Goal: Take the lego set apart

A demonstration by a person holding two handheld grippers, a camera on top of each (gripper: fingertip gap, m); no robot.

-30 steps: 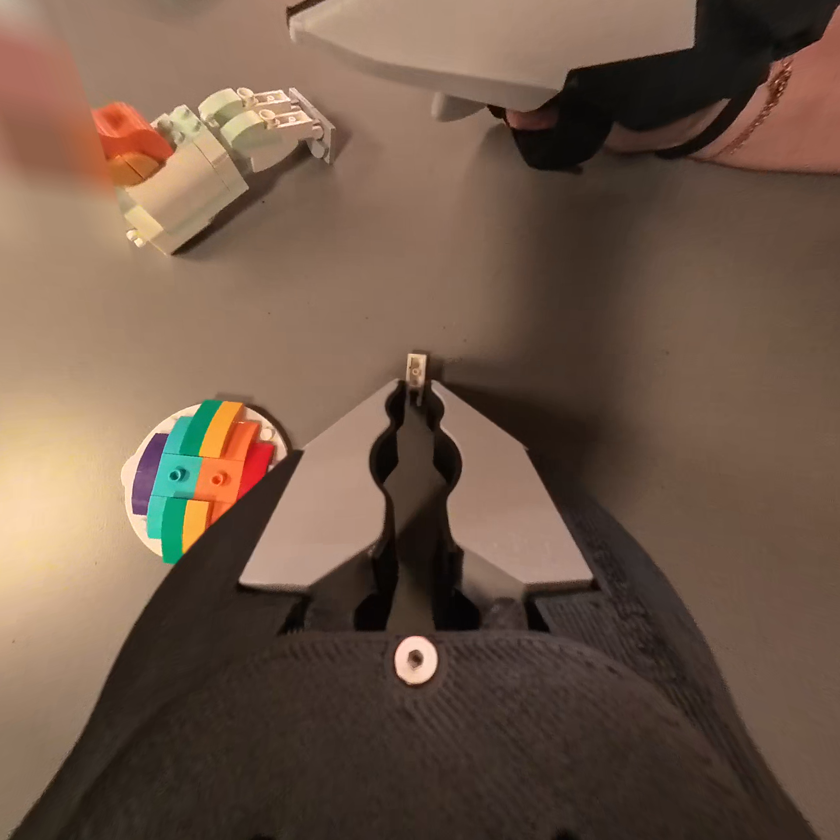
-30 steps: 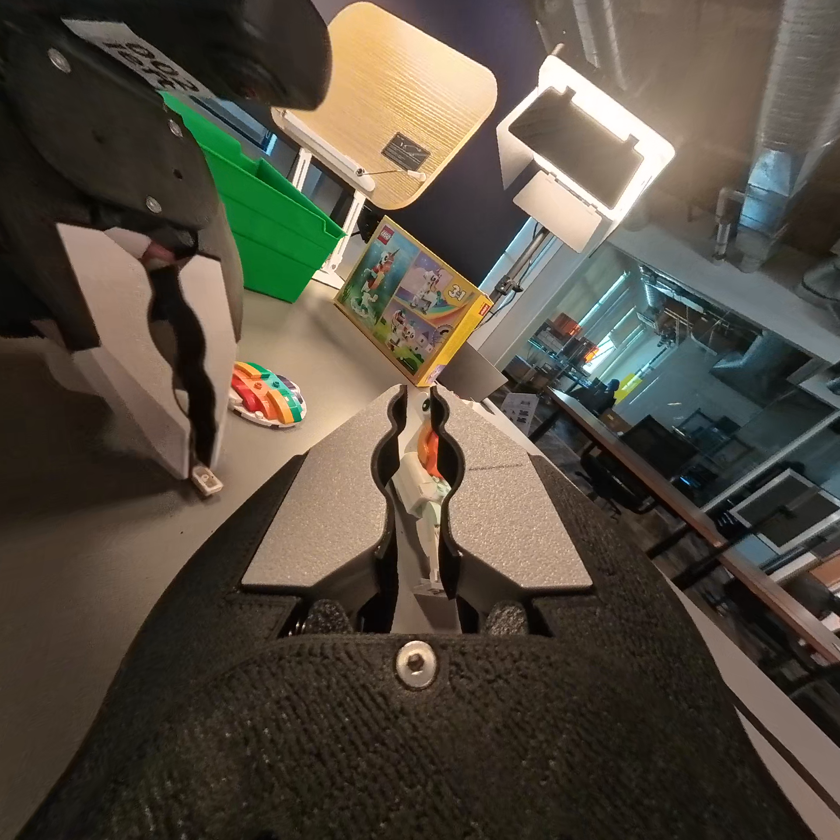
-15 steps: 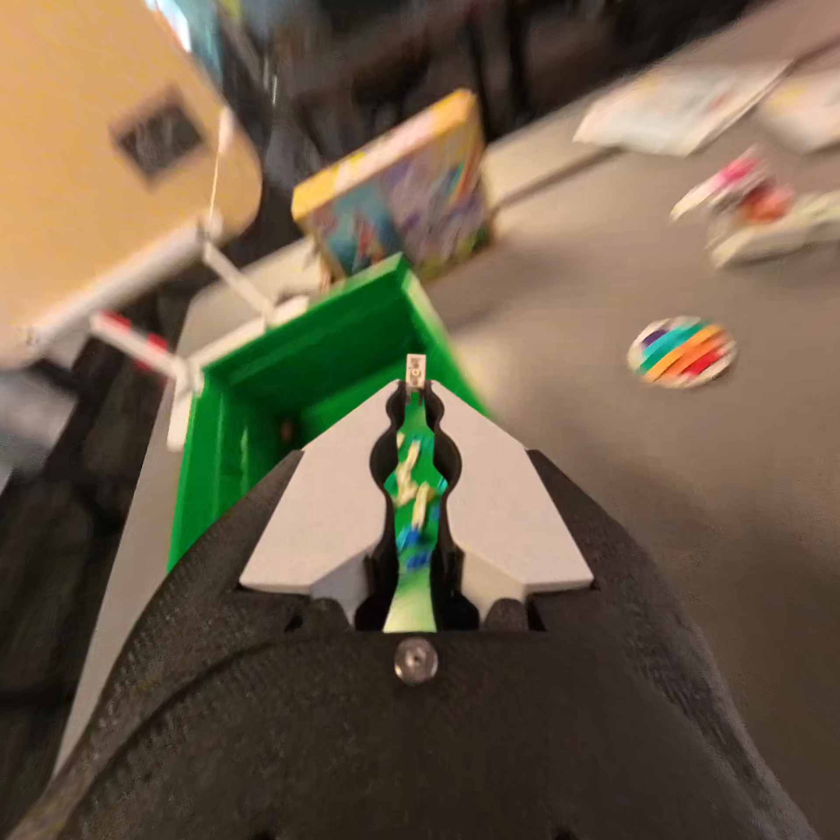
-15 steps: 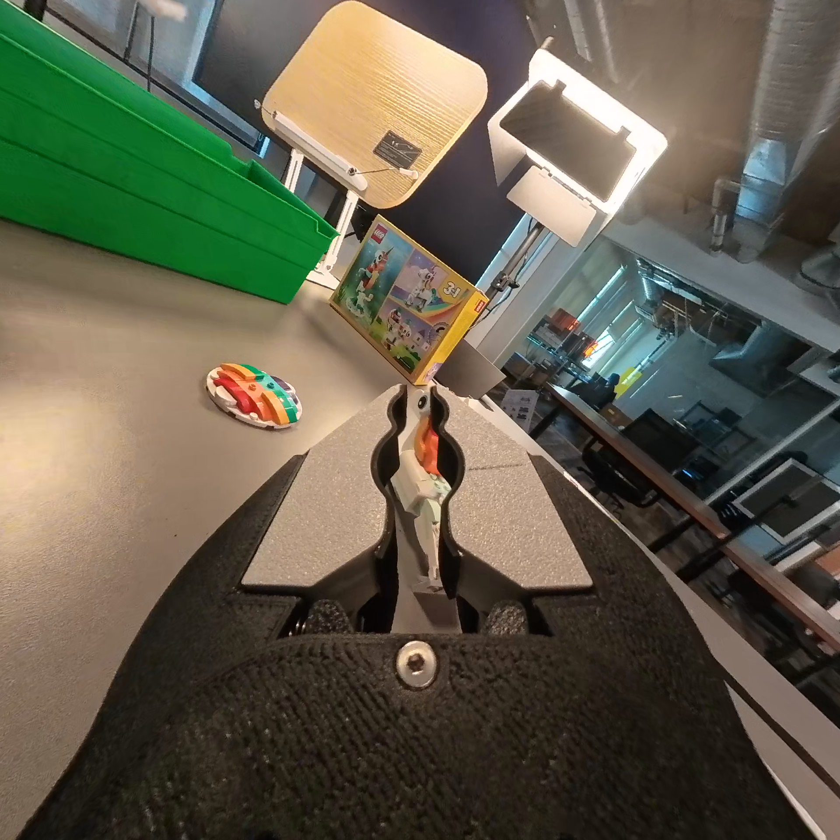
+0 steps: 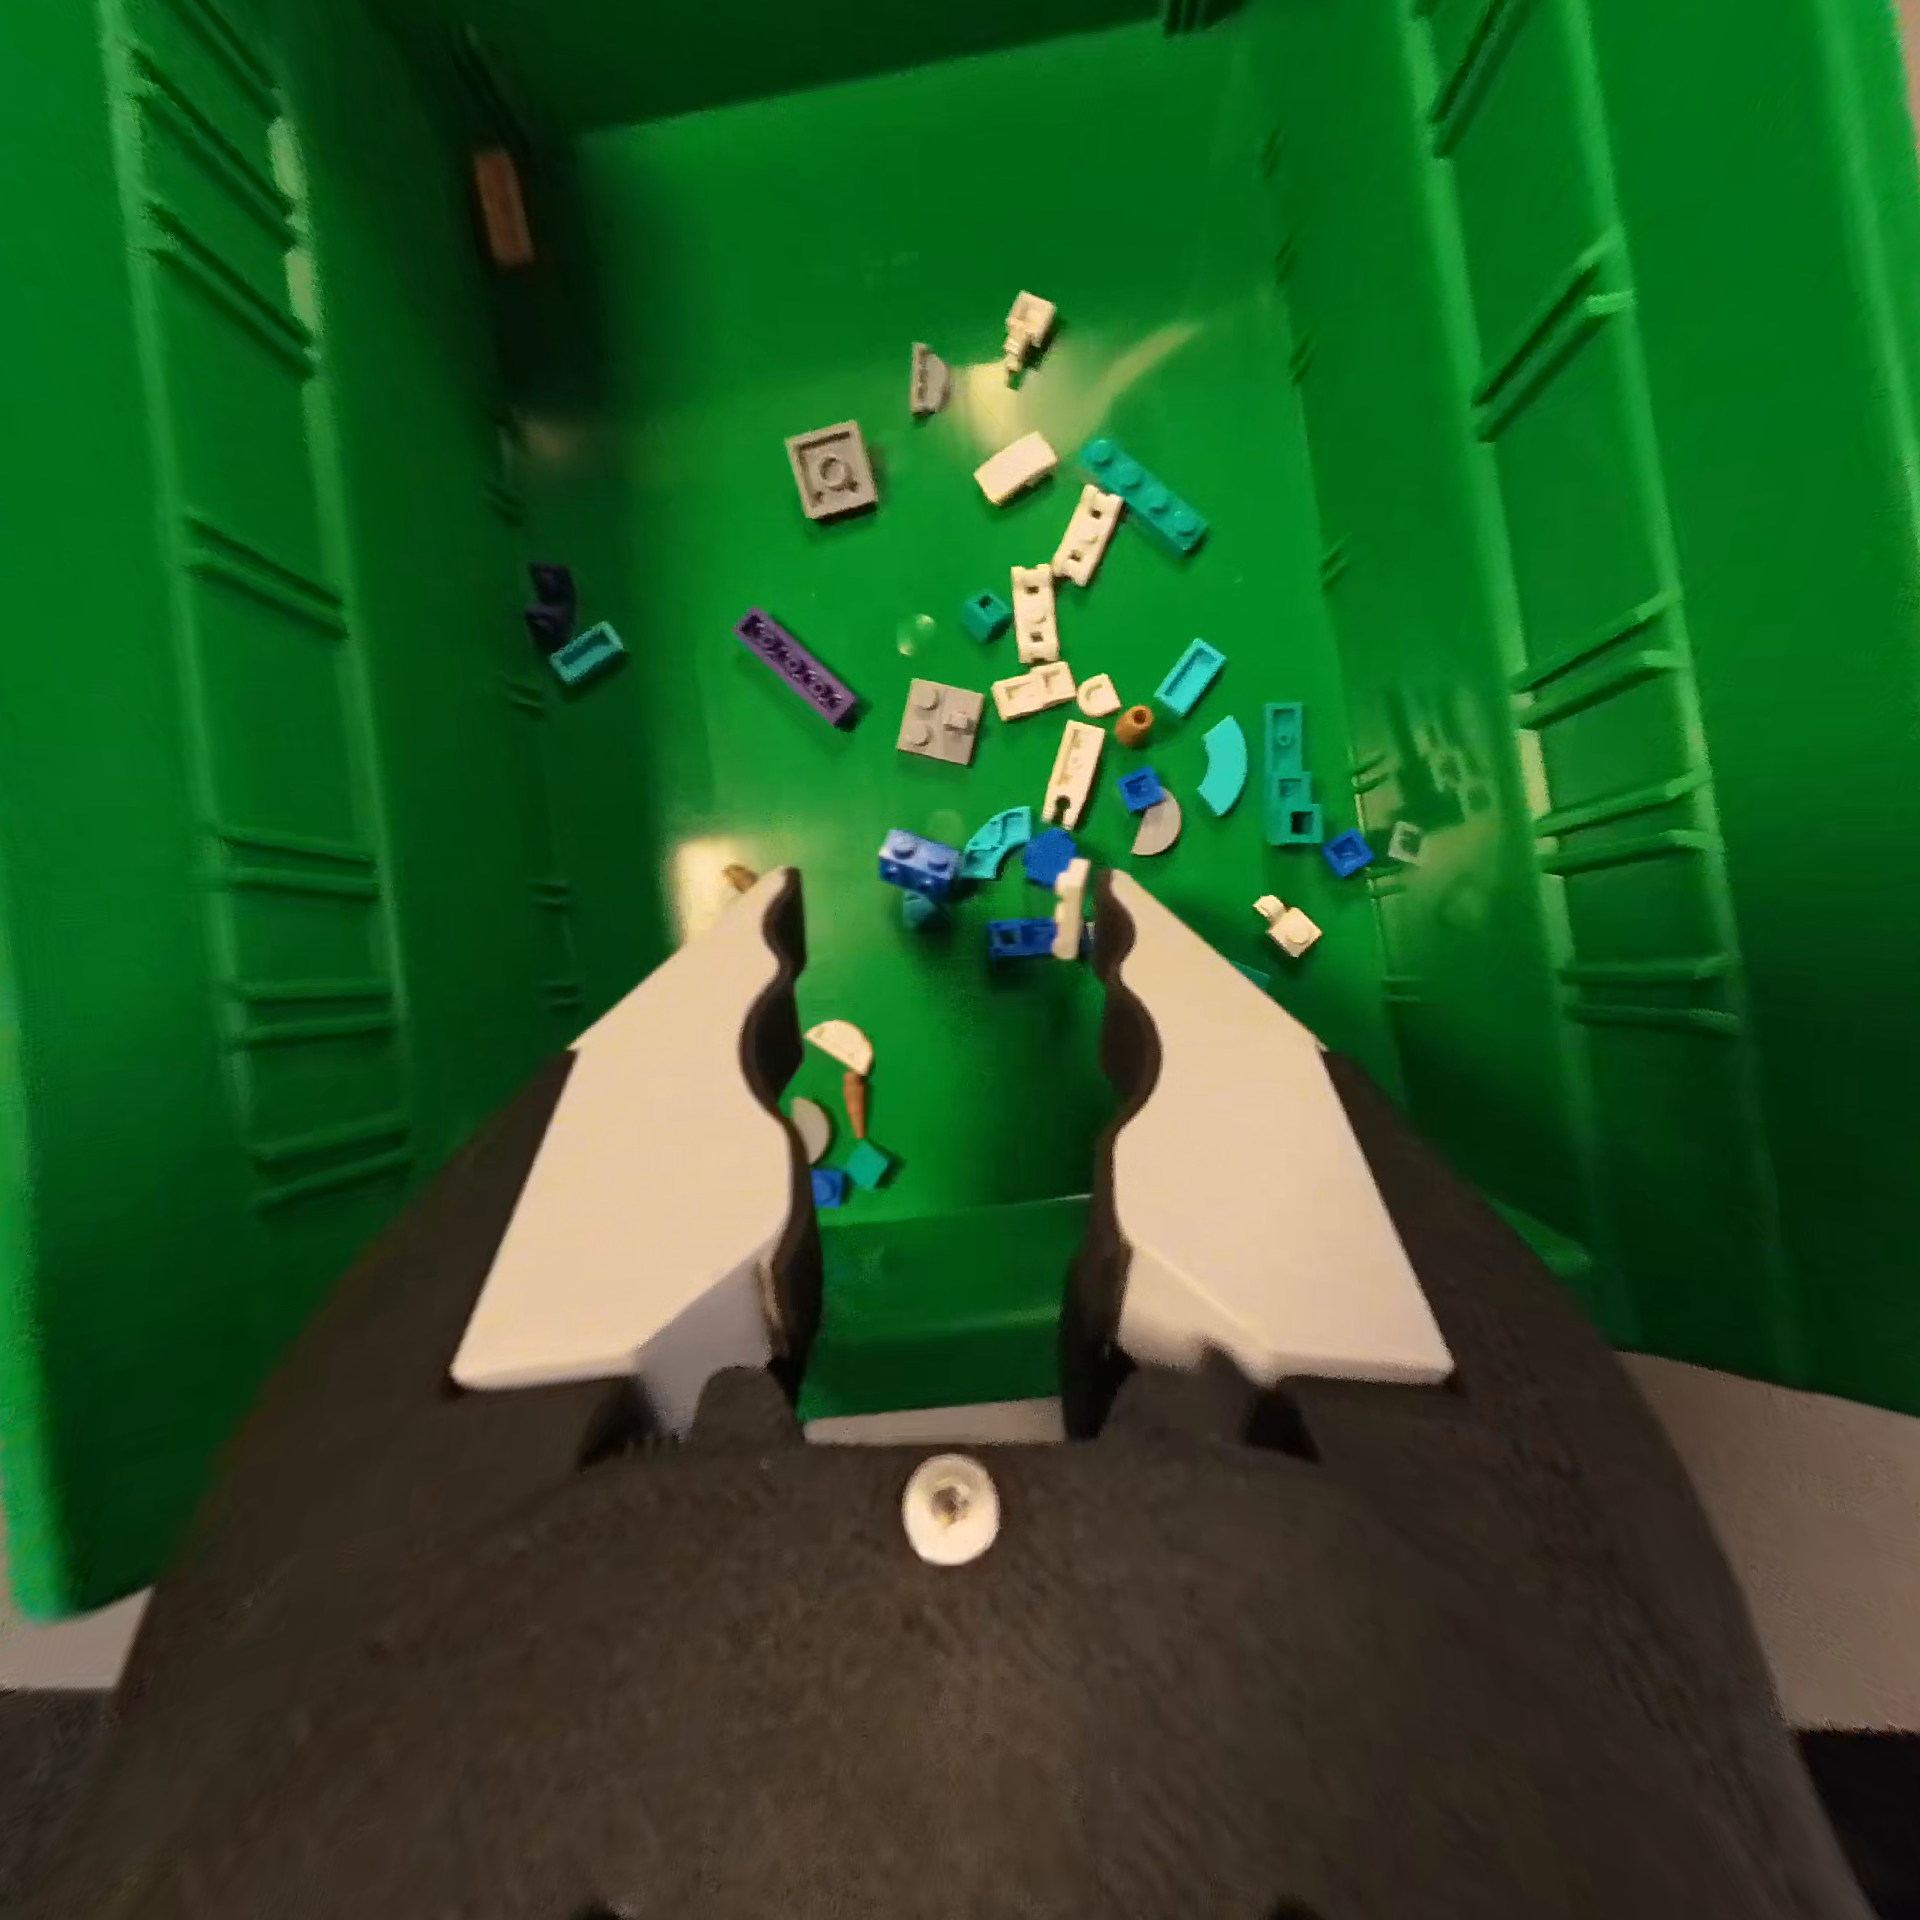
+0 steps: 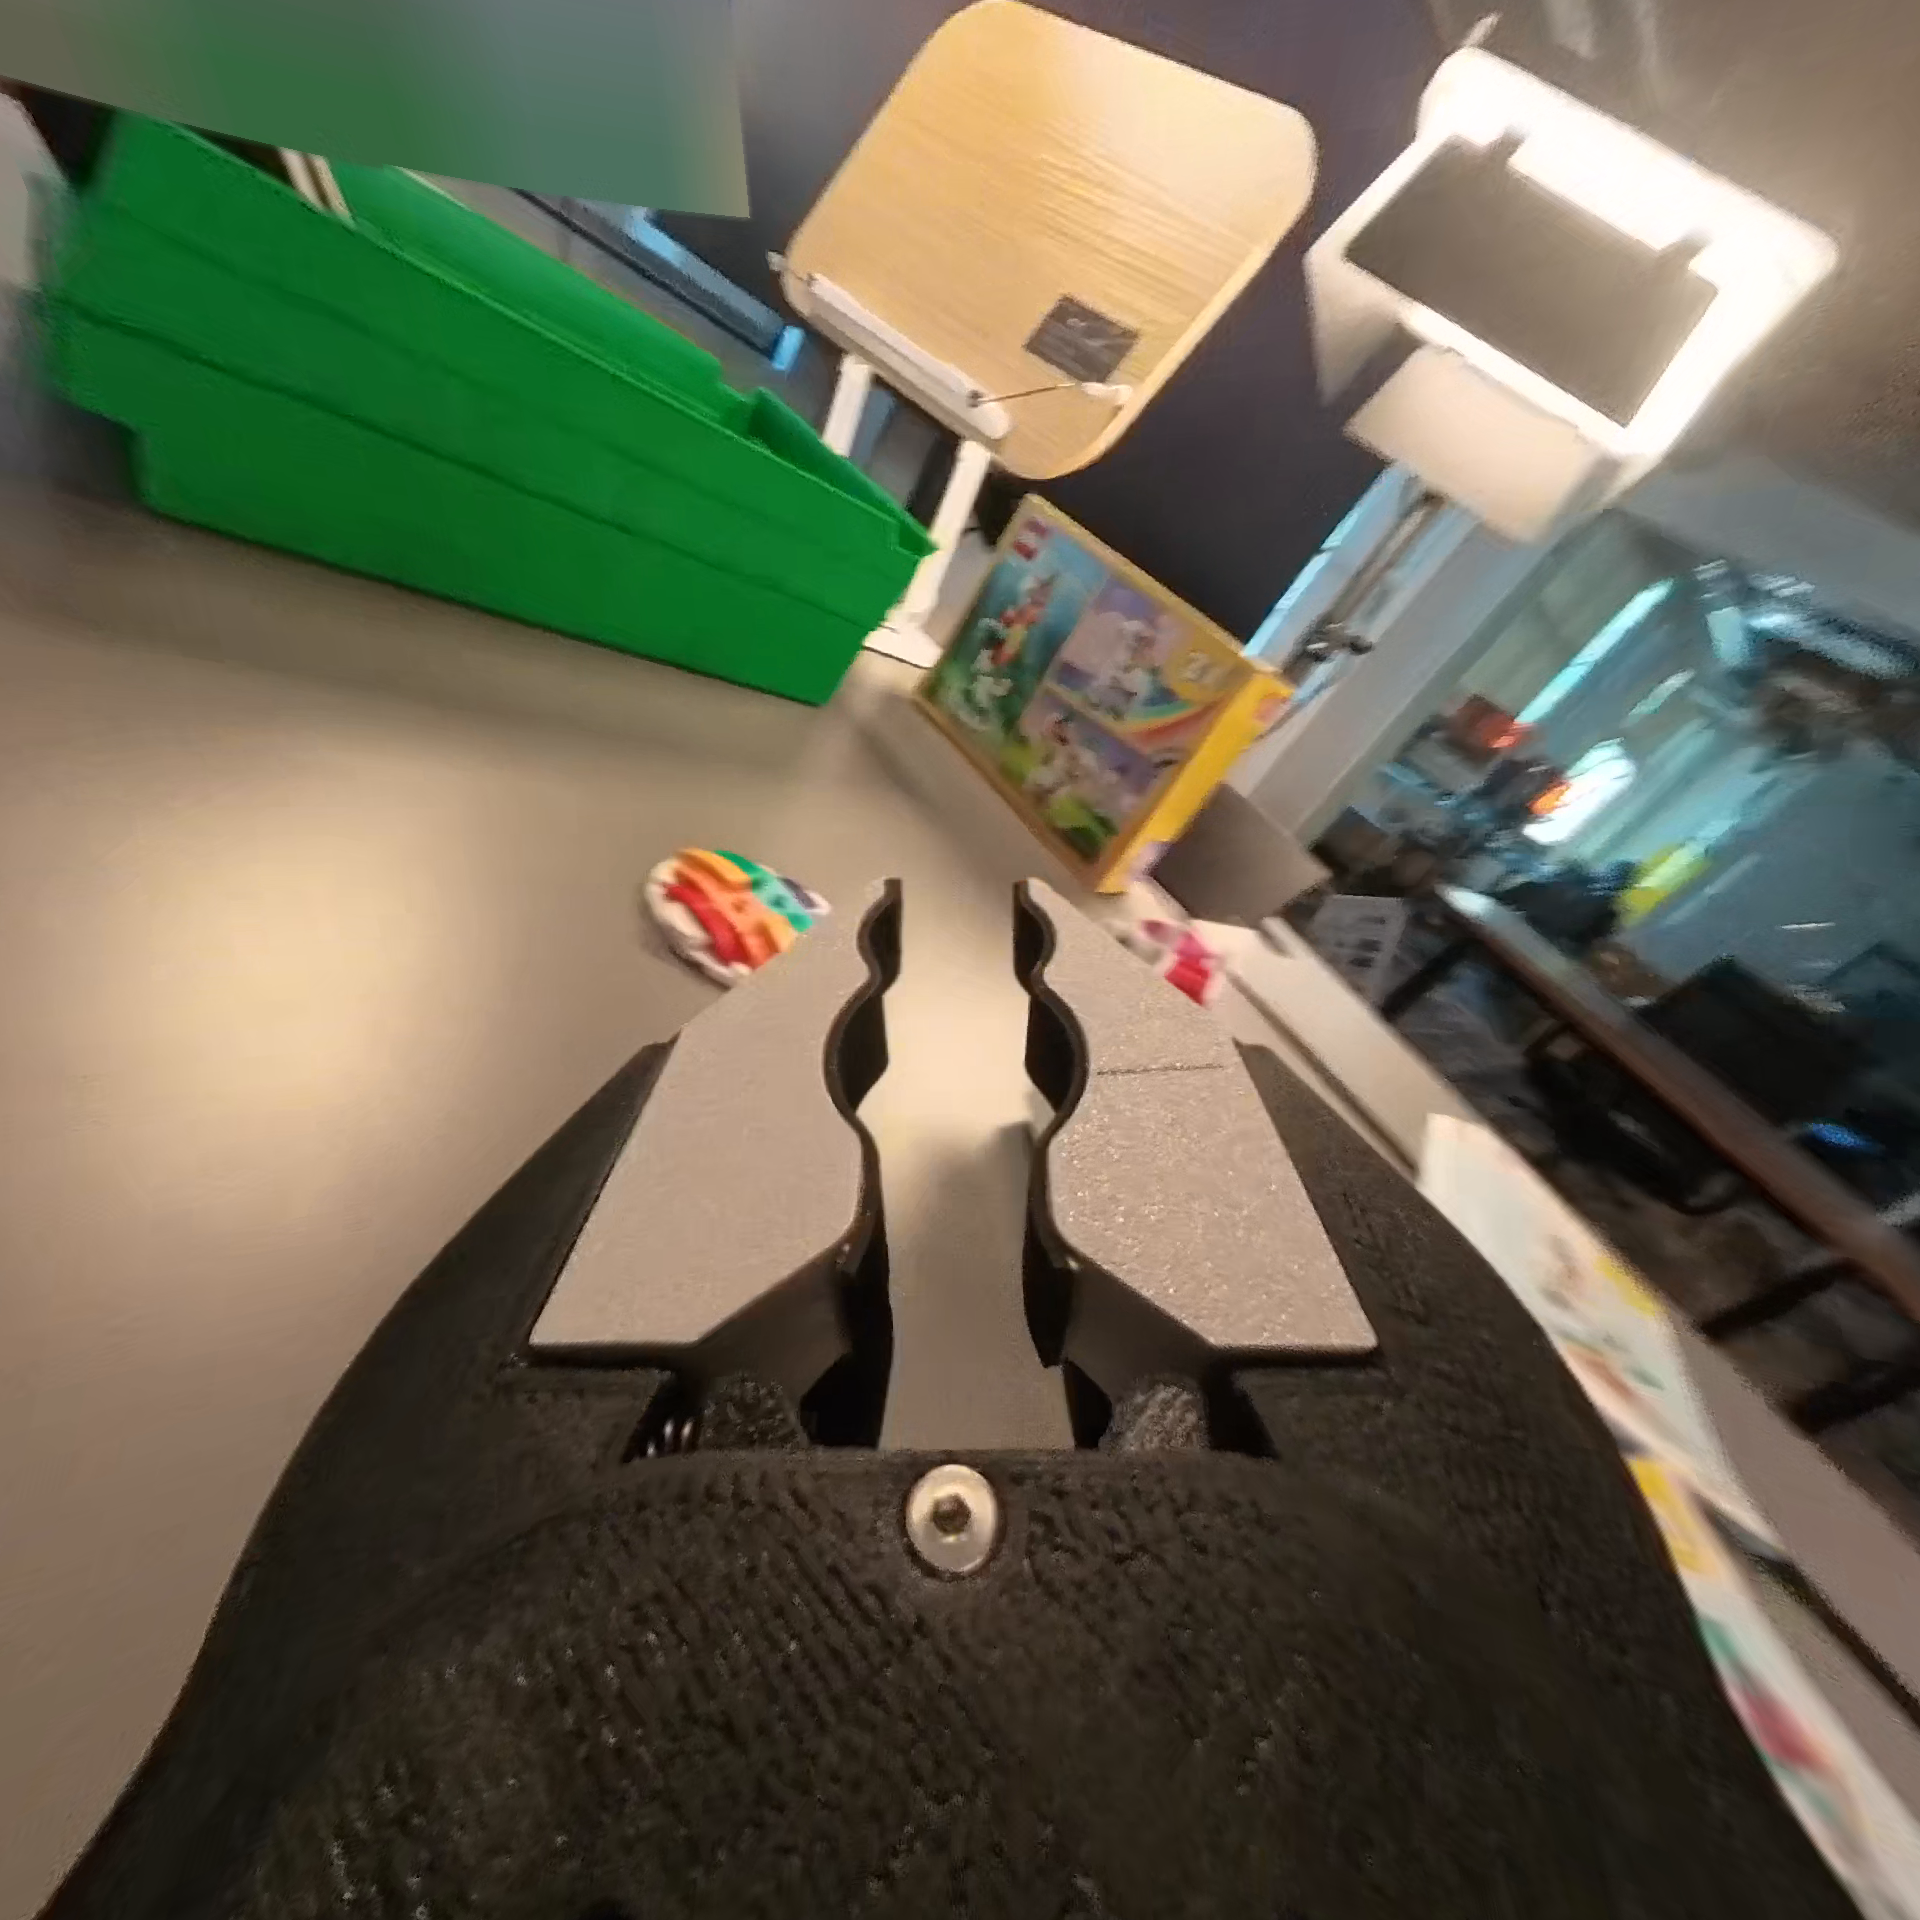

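Note:
My left gripper point(image 5: 945, 883) is open above the inside of the green bin point(image 5: 312, 727). Several loose lego pieces point(image 5: 1039, 665) in white, grey, teal, blue and purple lie on the bin's floor. A small white piece point(image 5: 1070, 909) shows right beside my right fingertip; I cannot tell whether it touches it. My right gripper point(image 6: 956, 894) is open and empty, low over the grey table point(image 6: 260, 987). A round rainbow lego disc point(image 6: 727, 914) lies on the table just left of its fingertips. A blurred pink and white lego bit point(image 6: 1179, 951) lies just right of them.
In the right wrist view the green bin point(image 6: 416, 468) stands at the far left of the table. The lego box point(image 6: 1091, 696) stands beyond the disc. An instruction booklet point(image 6: 1621, 1403) lies along the right. A wooden board on a white stand point(image 6: 1039, 229) is behind.
My left gripper swung from the table to over the bin and opened, letting go of the small grey piece. My right gripper opened; the white and orange lego figure is no longer between its fingers.

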